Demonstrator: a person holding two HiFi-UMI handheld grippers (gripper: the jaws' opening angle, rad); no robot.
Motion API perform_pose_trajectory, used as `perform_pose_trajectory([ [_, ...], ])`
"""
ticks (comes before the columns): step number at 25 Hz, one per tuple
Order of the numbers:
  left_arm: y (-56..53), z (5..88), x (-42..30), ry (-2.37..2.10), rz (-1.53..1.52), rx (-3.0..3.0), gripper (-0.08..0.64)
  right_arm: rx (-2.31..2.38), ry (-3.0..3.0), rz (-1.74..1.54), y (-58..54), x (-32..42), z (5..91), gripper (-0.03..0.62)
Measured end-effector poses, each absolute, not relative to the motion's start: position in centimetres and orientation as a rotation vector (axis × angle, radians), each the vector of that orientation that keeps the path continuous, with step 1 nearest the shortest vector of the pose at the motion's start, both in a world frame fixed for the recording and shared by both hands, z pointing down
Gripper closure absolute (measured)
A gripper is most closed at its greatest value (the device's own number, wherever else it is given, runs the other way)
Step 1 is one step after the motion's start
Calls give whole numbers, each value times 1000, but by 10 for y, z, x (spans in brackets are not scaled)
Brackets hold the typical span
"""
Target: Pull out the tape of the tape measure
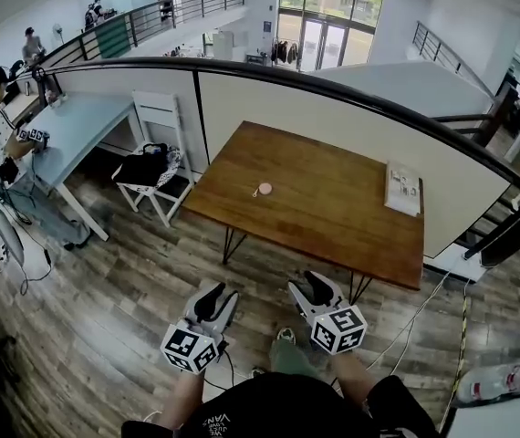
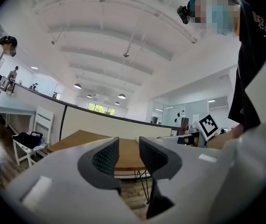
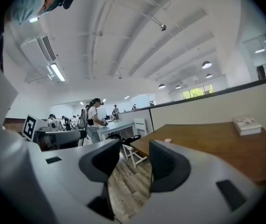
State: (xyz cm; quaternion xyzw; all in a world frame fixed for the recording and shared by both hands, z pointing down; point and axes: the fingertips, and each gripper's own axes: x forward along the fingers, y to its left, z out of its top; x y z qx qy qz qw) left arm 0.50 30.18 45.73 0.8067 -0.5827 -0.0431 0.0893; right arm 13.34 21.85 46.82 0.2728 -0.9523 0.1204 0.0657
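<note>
Tape measure point(image 1: 265, 189), round, rests on wooden table point(image 1: 333, 222).

Wood table point(image 1: 333, 222): pink tape measure point(image 1: 265, 189) mid-left, booklet point(image 1: 402, 188) nr rt edge.

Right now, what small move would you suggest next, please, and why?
Probably step toward the brown wooden table and carry the left gripper and right gripper over its near edge: both stand open and empty, short of it, and the small round pink tape measure lies untouched on it.
</note>
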Motion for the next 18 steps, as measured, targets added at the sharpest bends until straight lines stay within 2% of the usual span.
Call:
perform_pose_trajectory([
  [18,172,487,-42,-1740,-32,2296,428,700,-2829,420,84,69,500,430],
])
